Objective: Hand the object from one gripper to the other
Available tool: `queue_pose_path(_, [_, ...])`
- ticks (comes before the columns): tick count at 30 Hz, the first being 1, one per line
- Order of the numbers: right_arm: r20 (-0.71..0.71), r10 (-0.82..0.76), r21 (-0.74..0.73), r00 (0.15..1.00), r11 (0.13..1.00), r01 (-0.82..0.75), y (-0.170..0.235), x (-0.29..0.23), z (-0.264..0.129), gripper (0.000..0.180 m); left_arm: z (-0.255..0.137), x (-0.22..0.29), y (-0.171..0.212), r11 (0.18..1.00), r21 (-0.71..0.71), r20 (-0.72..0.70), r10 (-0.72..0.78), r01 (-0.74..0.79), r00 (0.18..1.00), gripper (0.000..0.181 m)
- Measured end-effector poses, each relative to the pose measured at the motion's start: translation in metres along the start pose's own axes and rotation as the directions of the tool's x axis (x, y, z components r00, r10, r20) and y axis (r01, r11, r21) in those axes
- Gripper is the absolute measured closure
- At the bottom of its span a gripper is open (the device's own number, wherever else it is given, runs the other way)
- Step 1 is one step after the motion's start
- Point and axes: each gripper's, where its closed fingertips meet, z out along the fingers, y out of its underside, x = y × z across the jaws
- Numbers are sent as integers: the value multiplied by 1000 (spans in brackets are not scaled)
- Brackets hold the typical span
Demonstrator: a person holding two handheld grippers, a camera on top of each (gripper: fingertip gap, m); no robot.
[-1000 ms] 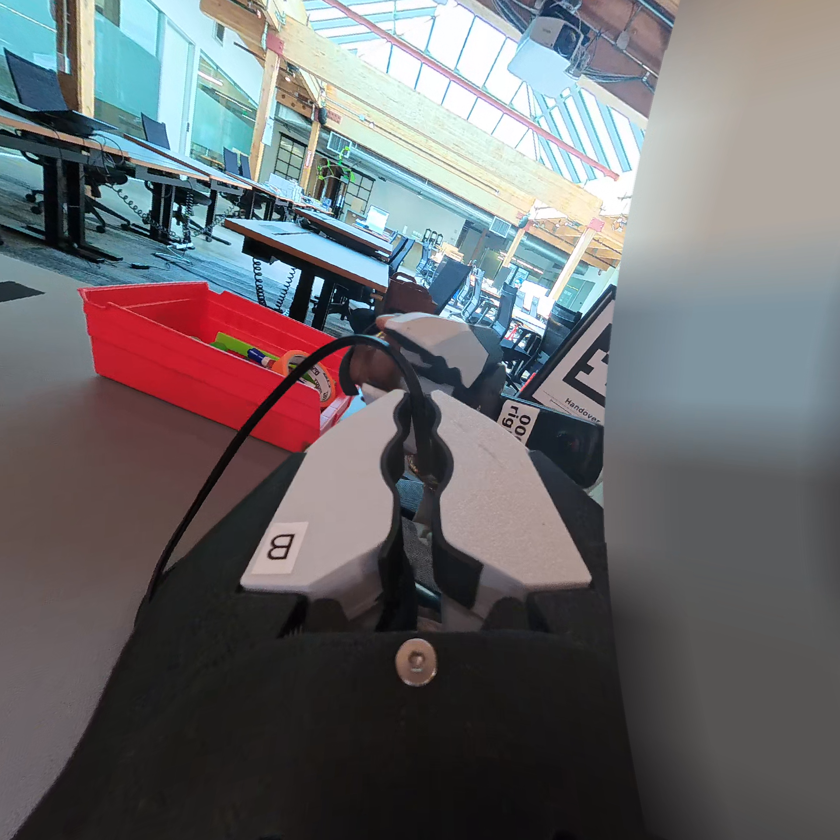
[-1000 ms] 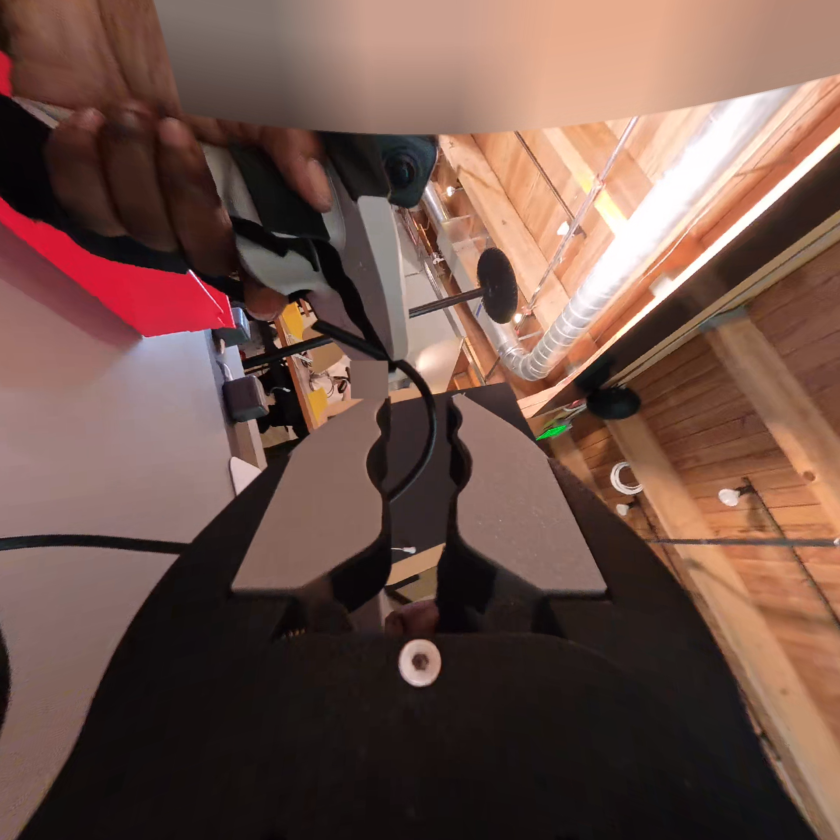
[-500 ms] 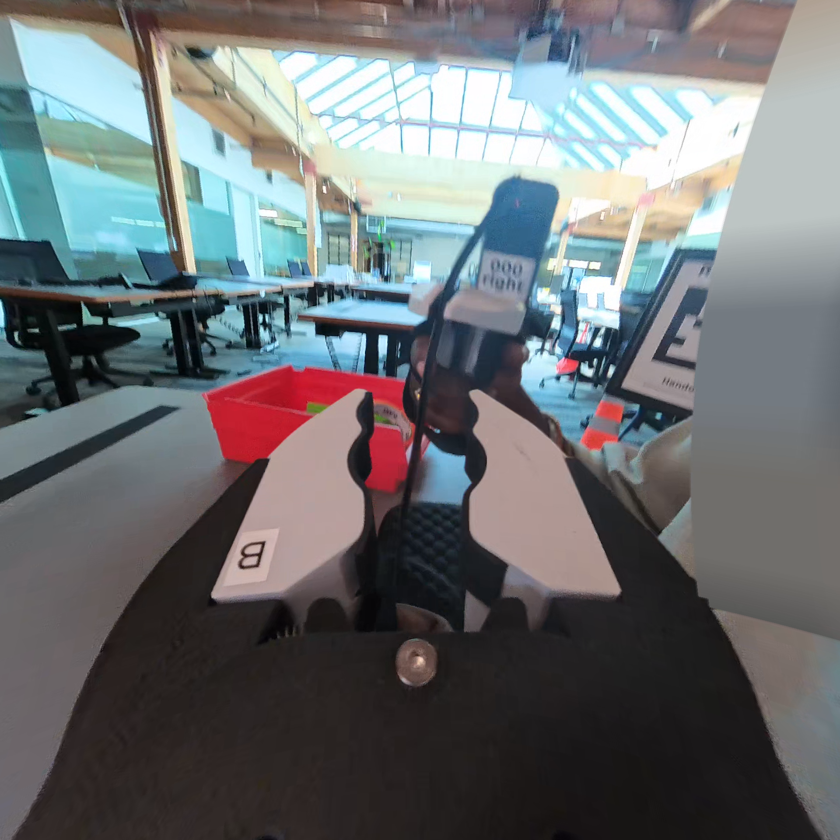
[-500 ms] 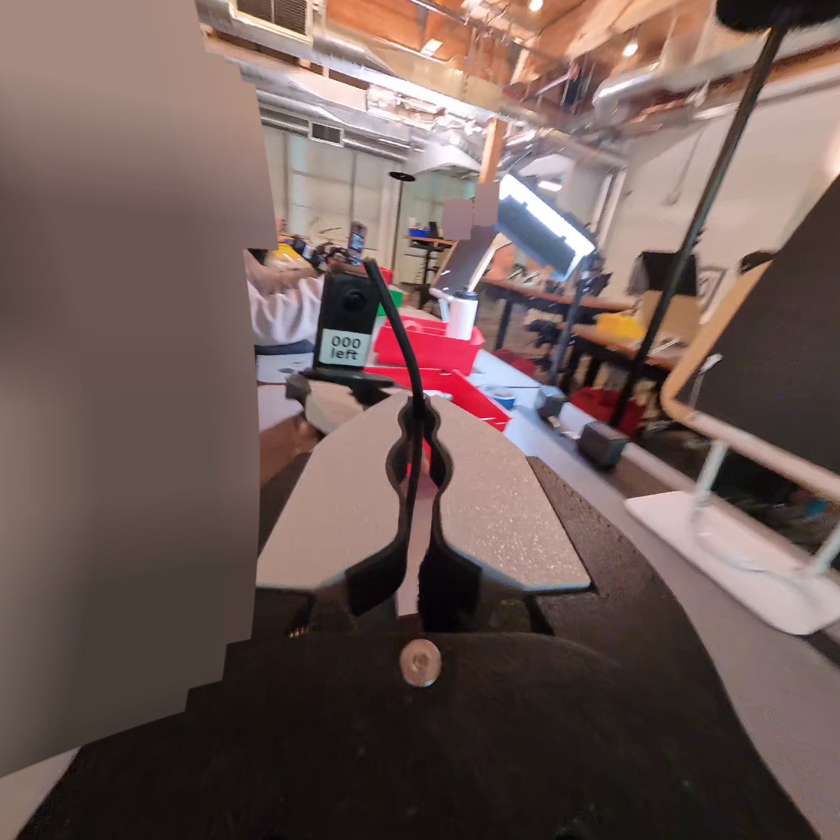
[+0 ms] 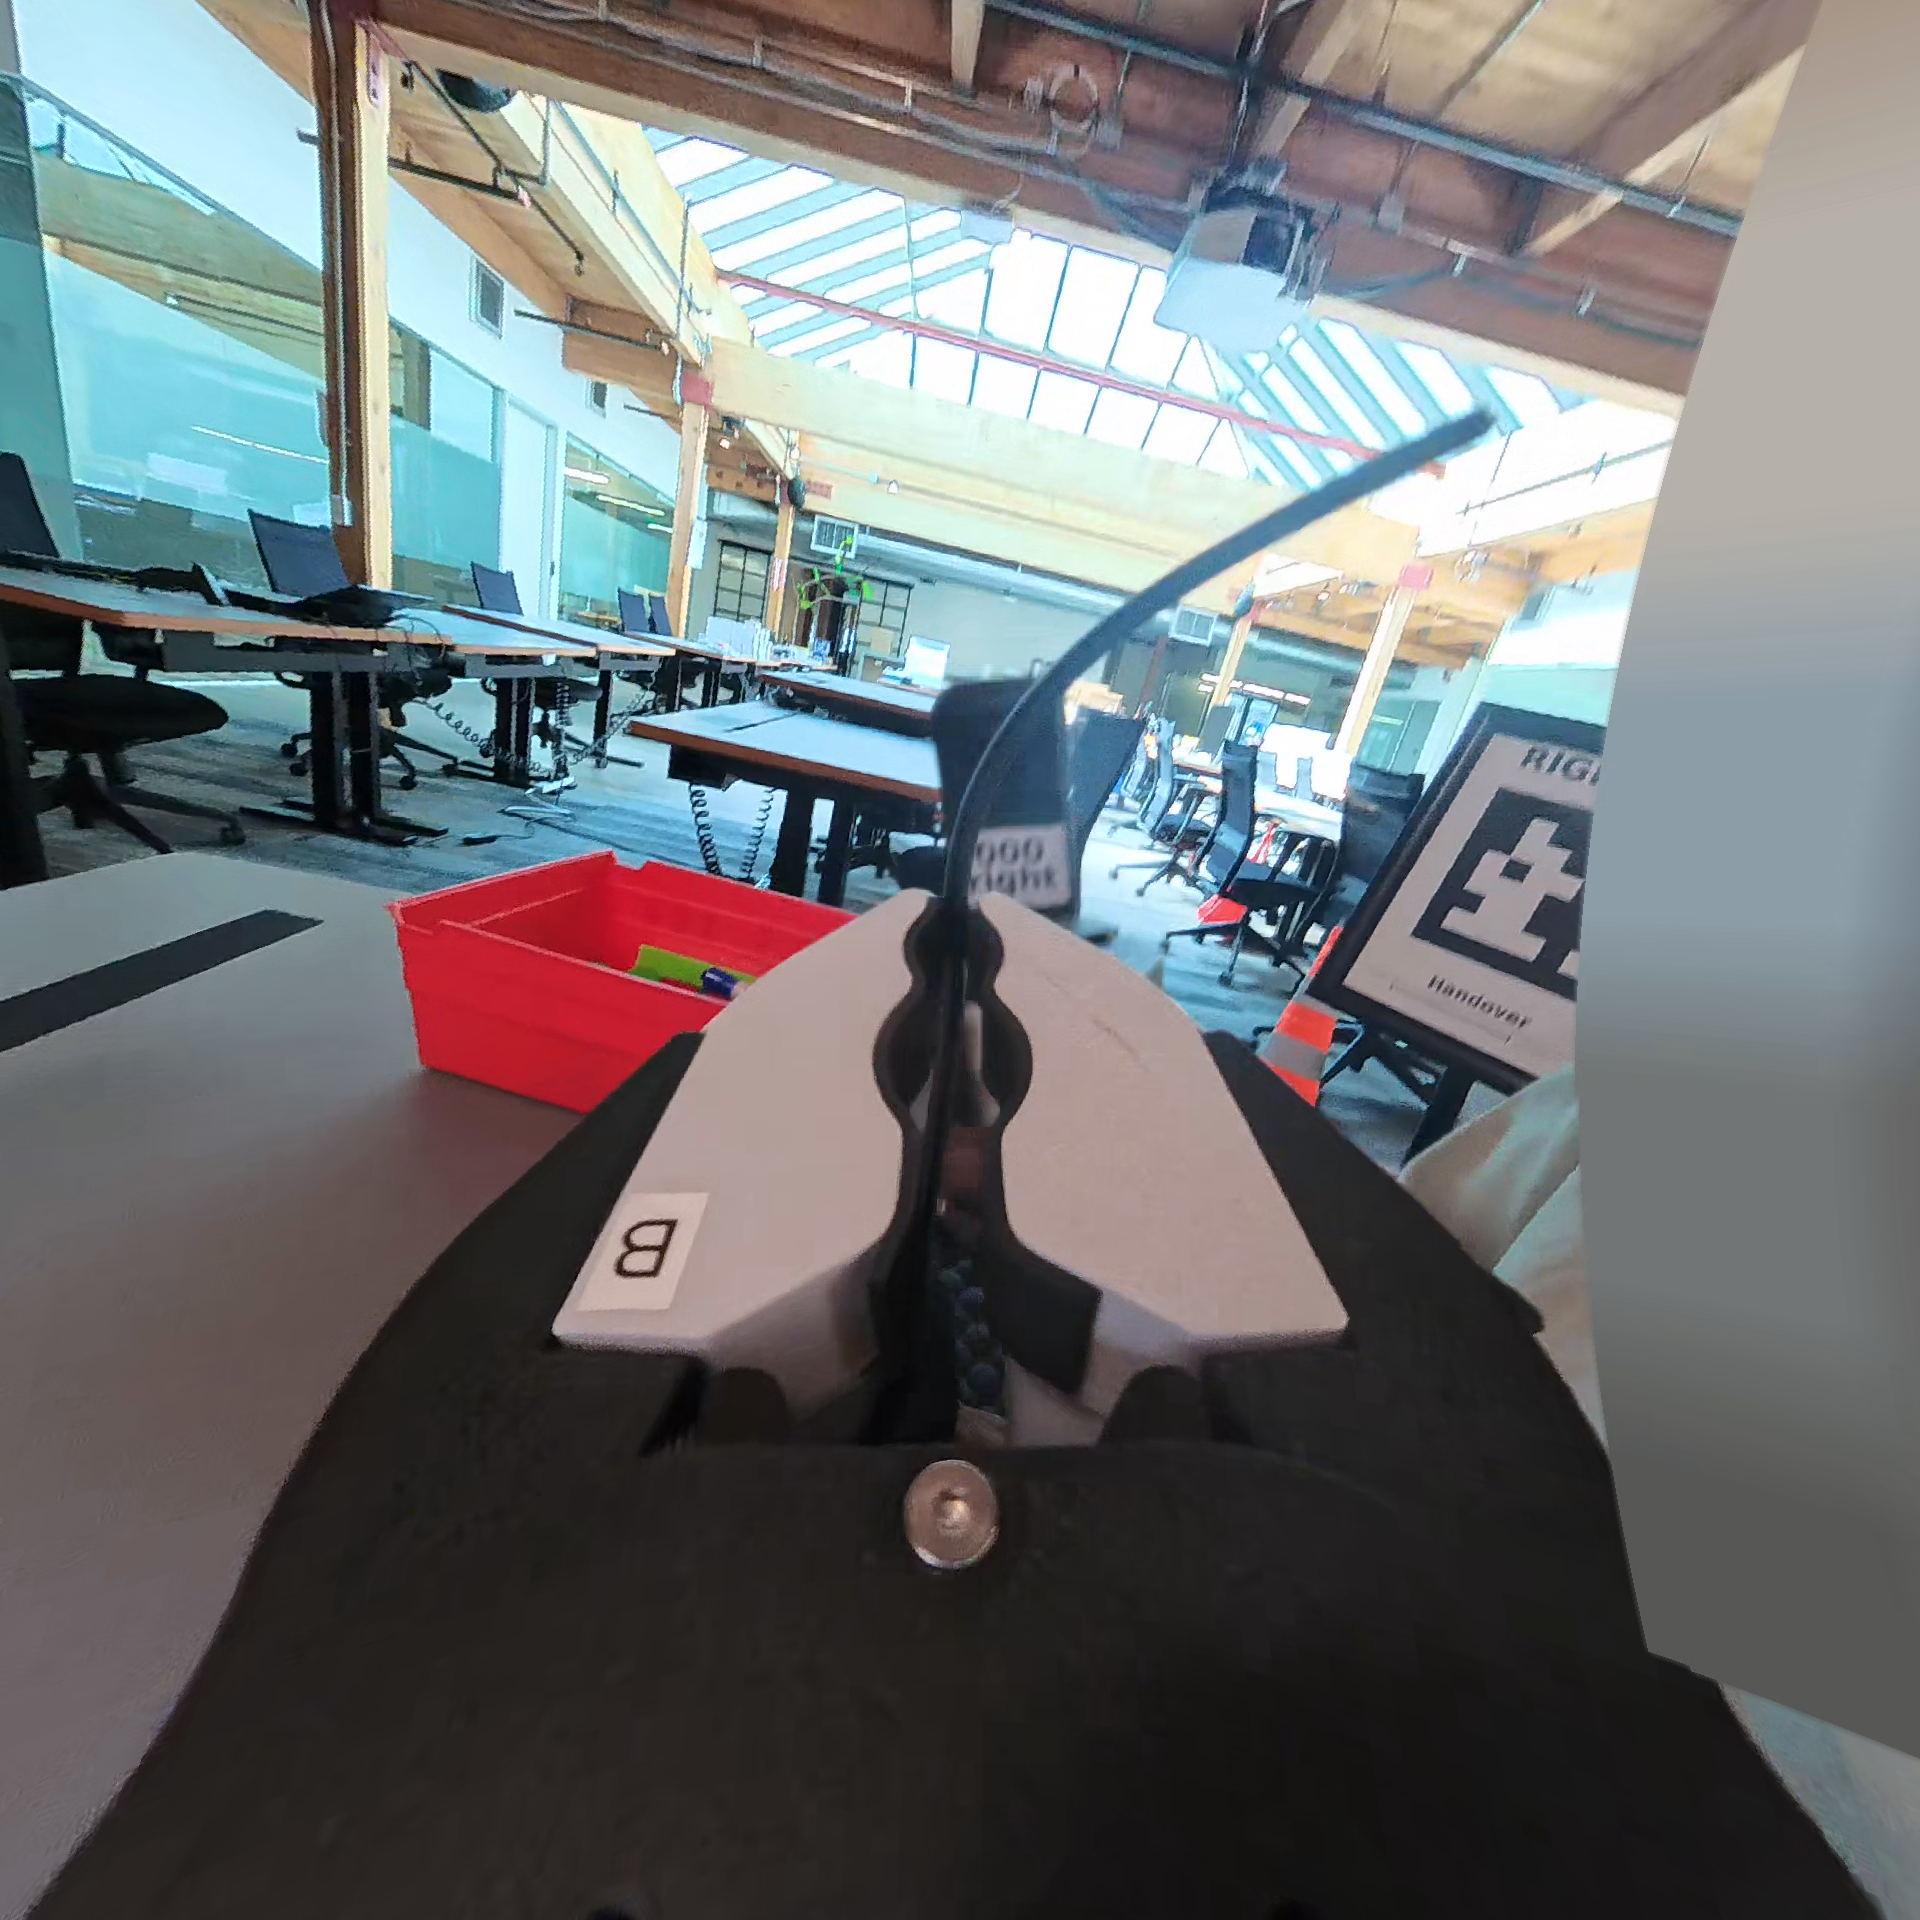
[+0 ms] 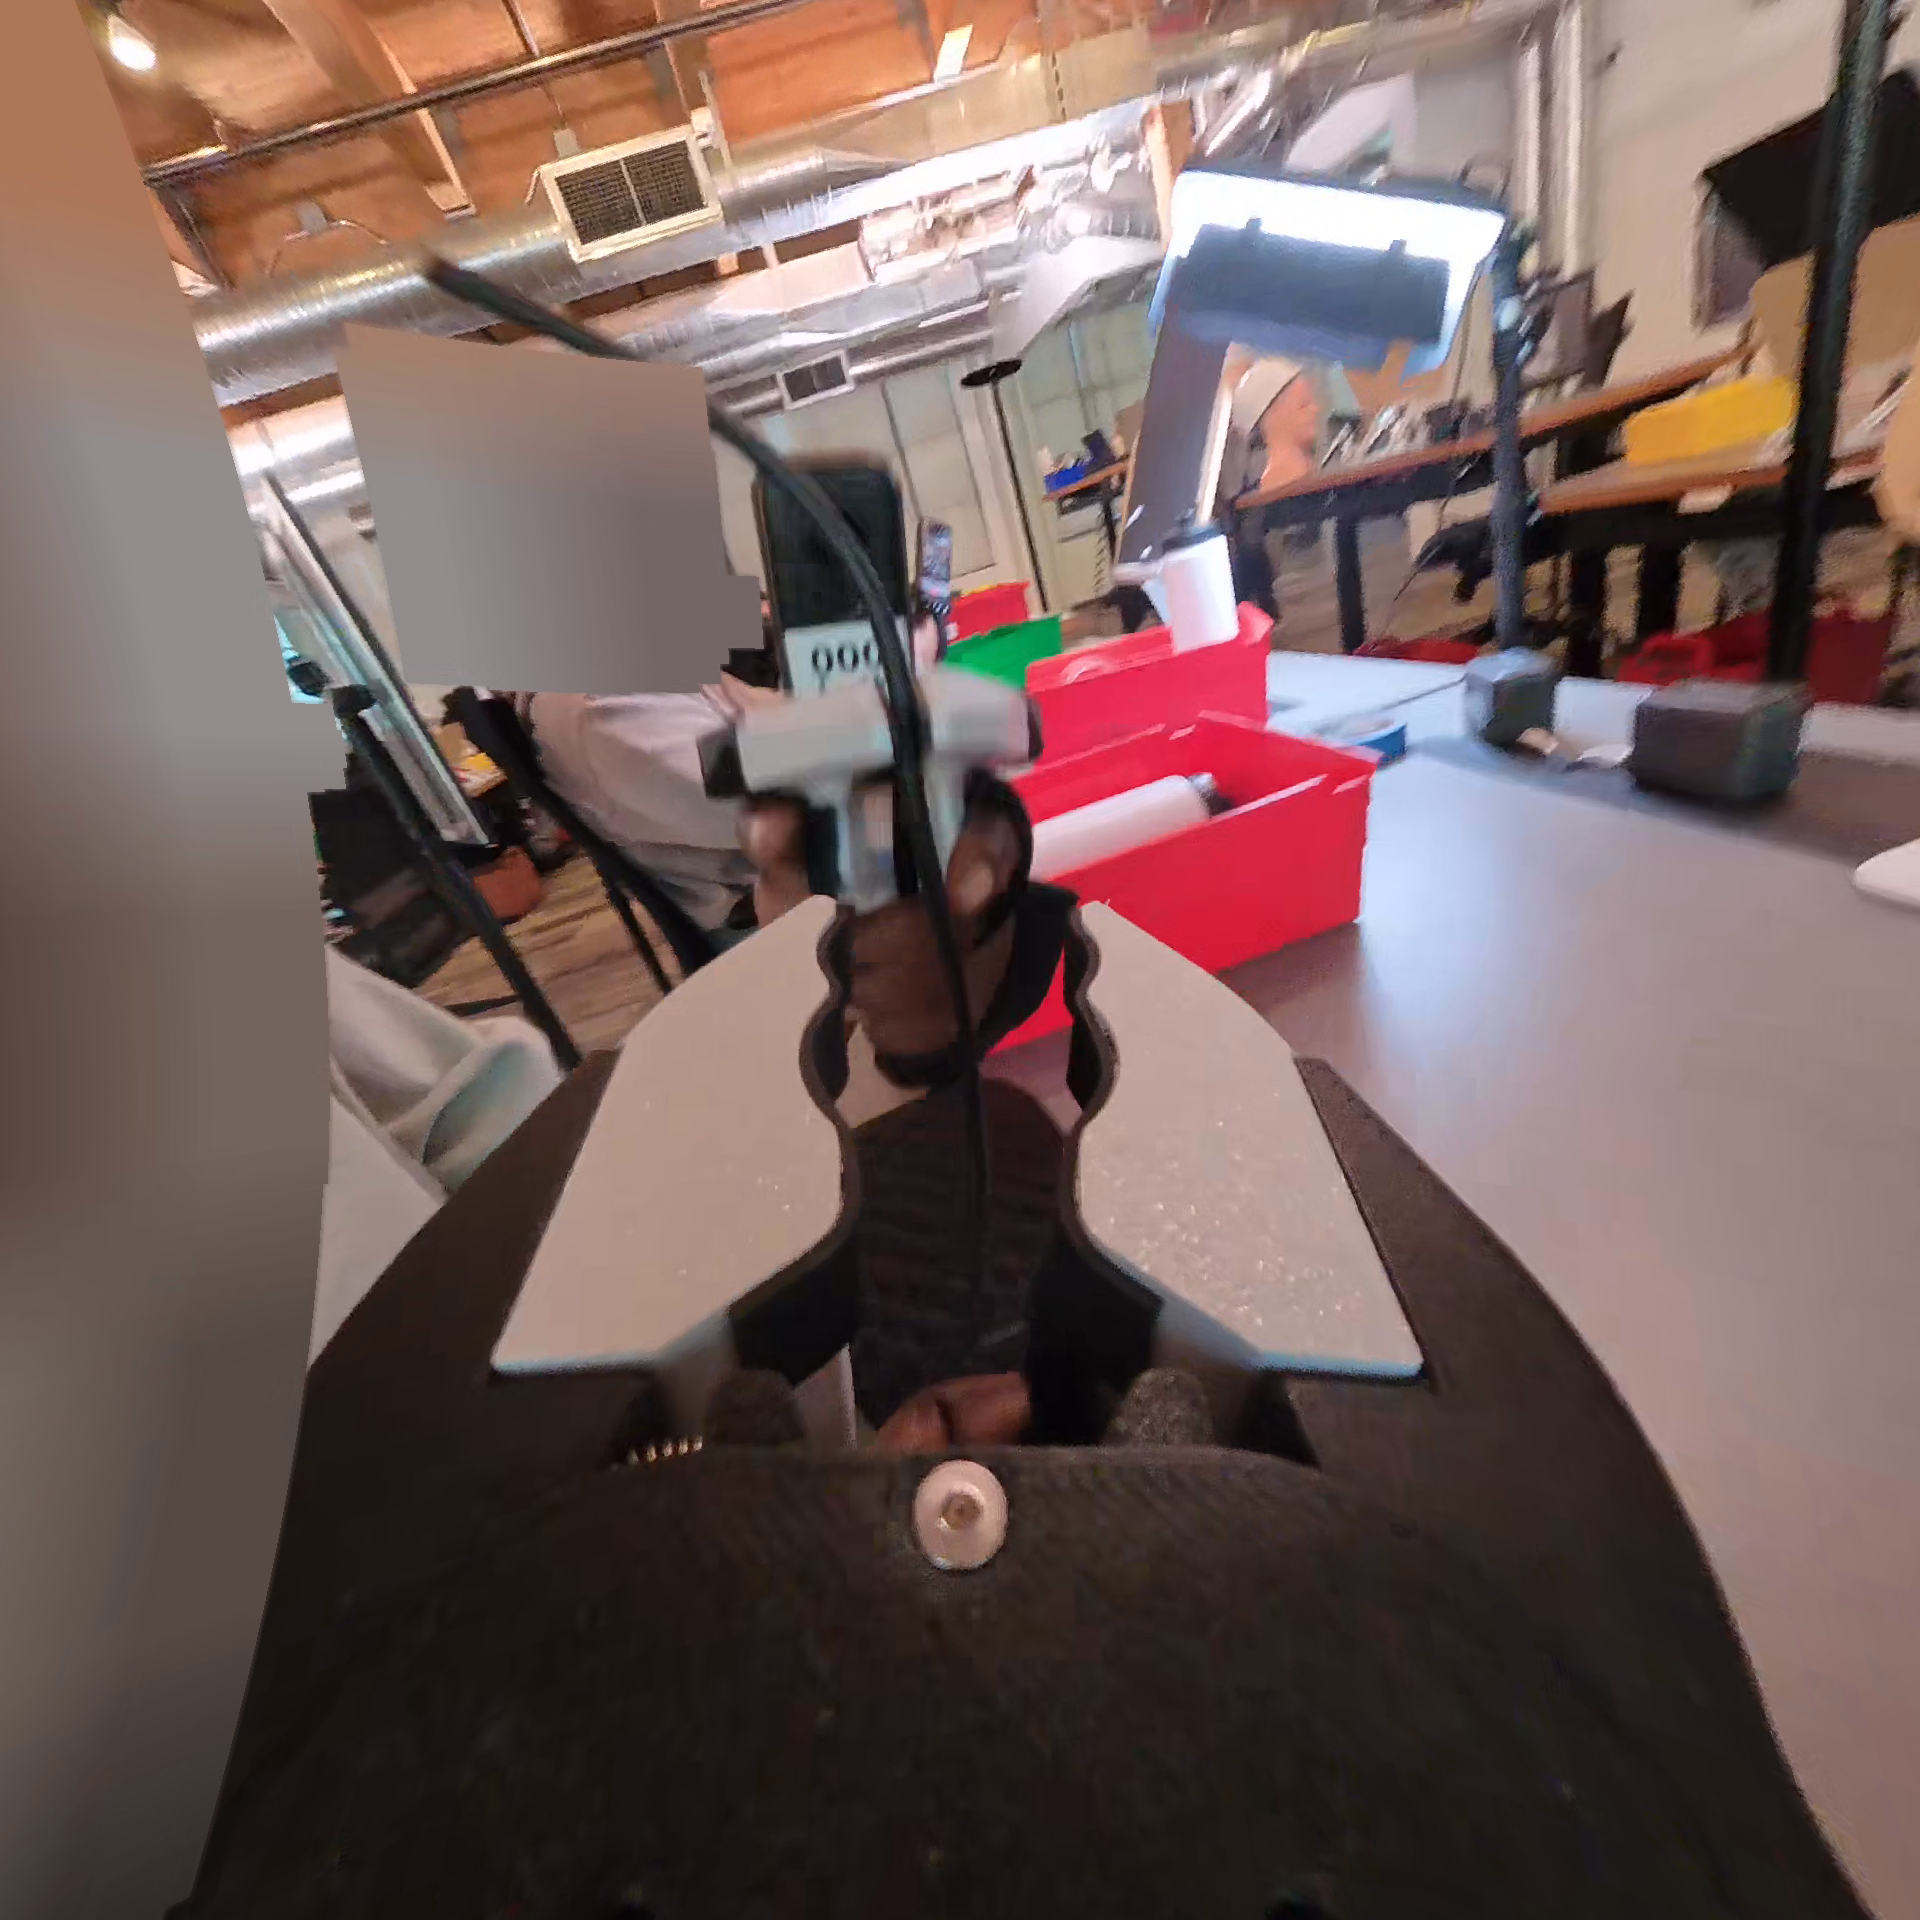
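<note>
In the left wrist view, the left gripper [image 5: 951, 914] is clamped on a thin black cable [image 5: 1174, 587], which rises from between its fingertips and curves up to the right. A red bin [image 5: 499, 997] sits on the grey table [image 5: 208, 1195] behind. In the right wrist view, the right gripper [image 6: 951, 925] stands wide apart, holding nothing; the cable [image 6: 914, 769] runs through the gap without touching its fingers [image 6: 717, 1122], pinched farther off by the left gripper [image 6: 883, 748].

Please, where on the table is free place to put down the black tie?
Bare grey table lies left of the red bin, up to the black stripe. In the right view, open tabletop spreads right of the red bins. Crowded: the far edge with grey blocks.
</note>
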Motion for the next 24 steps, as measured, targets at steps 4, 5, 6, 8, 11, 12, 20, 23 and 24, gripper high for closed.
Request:
queue_pose_path(4, [33, 39, -3, 999, 999, -39, 17, -2, 10, 150, 2, 1, -6, 999, 20, -5, -30, 31, 1000, 177])
queue_pose_path(5, [40, 35, 4, 999, 999, -35, 17, -4, 11, 158, 2, 1, -7, 999, 20, -6, -37, 37, 999, 177])
queue_pose_path(6, [41, 29, 9, 999, 1000, -30, 16, -4, 11, 168, 2, 0, -7, 999, 23, -6, -44, 44, 999, 177])
queue_pose_path(8, [39, 29, -10, 999, 1000, -29, 15, -5, 12, 176, 0, -8, -8, 997, 35, 32, -72, 71, 997, 176])
queue_pose_path(11, [47, 64, -29, 997, 998, -63, 11, -8, 11, 176, -8, -26, 0, 989, 40, 75, -146, 143, 986, 153])
queue_pose_path(12, [46, 74, -30, 996, 997, -72, 9, -8, 11, 177, -10, -26, 7, 982, 22, 48, -188, 187, 981, 151])
queue_pose_path(20, [13, 60, -3, 998, 998, -60, -13, -5, 4, 176, -15, 3, 68, 972, -176, -37, -162, 154, 986, 141])
queue_pose_path(23, [7, 40, -8, 999, 999, -40, -18, -5, 4, 177, -12, 9, 71, 978, -196, -34, -82, 73, 996, 175])
queue_pose_path(24, [6, 37, -3, 999, 999, -37, -19, -6, 4, 176, -11, 10, 69, 980, -189, -31, -68, 61, 997, 175])
